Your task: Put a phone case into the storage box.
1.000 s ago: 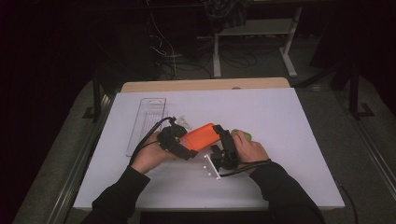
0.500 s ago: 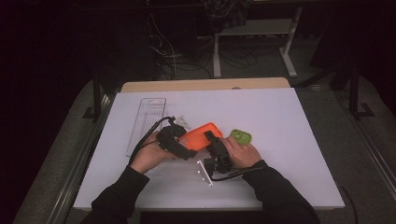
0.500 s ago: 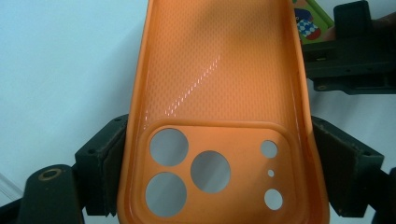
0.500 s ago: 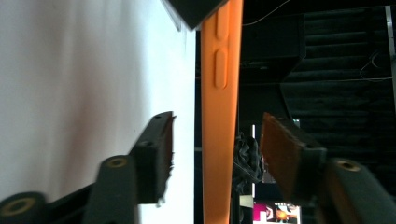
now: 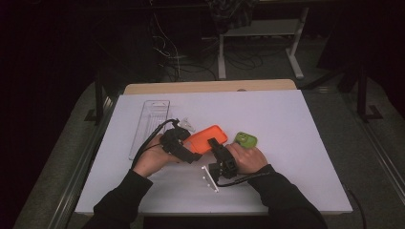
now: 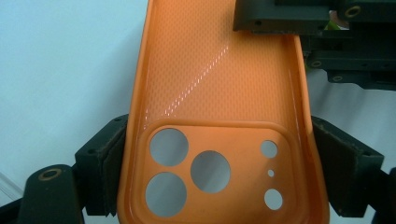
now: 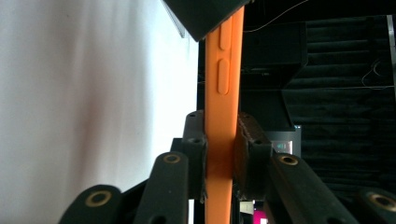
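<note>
Orange phone case [image 6: 219, 116] | clamped by left claw [image 6: 219, 177] | right claw [image 7: 219, 154] pinching its edge

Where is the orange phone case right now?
In the high view the orange phone case is held over the middle of the white table between both grippers, left gripper and right gripper, just left of the green object.

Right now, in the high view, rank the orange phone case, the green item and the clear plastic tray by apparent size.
1. clear plastic tray, longest
2. orange phone case, partly covered by both grippers, so its rank against the tray is unsure
3. green item, clearly smallest
</note>
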A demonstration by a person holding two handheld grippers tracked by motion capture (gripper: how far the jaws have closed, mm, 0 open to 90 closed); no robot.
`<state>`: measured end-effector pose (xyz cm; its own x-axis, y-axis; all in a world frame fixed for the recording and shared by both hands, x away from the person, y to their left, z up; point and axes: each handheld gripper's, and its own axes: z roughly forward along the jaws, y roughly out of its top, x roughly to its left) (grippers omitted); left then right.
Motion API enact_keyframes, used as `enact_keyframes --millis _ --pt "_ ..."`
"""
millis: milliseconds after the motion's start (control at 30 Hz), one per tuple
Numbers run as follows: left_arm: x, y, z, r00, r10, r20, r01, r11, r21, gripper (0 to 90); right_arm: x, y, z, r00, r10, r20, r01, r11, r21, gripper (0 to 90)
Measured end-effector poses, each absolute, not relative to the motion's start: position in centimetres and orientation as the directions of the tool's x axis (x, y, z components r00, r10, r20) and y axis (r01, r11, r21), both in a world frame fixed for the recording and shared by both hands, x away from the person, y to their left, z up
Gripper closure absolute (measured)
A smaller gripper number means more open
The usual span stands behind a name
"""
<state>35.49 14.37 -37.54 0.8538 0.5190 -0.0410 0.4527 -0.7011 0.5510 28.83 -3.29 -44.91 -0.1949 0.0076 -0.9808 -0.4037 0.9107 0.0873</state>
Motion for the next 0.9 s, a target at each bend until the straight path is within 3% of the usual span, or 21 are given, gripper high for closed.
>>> enact_keyframes --millis 333,533,567,667,900 --pt "35.3 14.4 -37.6 0.861 0.509 -0.02 0.426 -0.698 0.576 15.1 28.7 -3.3 -44.9 -0.175 -0.004 -0.985 -0.406 0.911 0.068 77.6" --pt "35.2 14.8 -37.2 0.868 0.496 -0.01 0.405 -0.697 0.591 5.0 28.7 -3.5 -44.8 -0.178 0.009 -0.984 -0.401 0.912 0.08 77.8" --pt "35.2 14.9 -37.1 0.87 0.493 -0.005 0.401 -0.702 0.589 2.6 28.6 -3.5 -45.0 -0.199 0.041 -0.979 -0.384 0.916 0.117 77.8" --pt "35.1 15.2 -37.0 0.875 0.484 -0.004 0.39 -0.7 0.598 0.8 28.9 -3.8 -44.9 -0.184 0.011 -0.983 -0.391 0.916 0.084 77.8" --pt "35.2 16.4 -36.6 0.875 0.484 -0.011 0.388 -0.687 0.614 0.0 29.2 -4.5 -44.5 -0.216 0.046 -0.975 -0.361 0.924 0.123 77.8"
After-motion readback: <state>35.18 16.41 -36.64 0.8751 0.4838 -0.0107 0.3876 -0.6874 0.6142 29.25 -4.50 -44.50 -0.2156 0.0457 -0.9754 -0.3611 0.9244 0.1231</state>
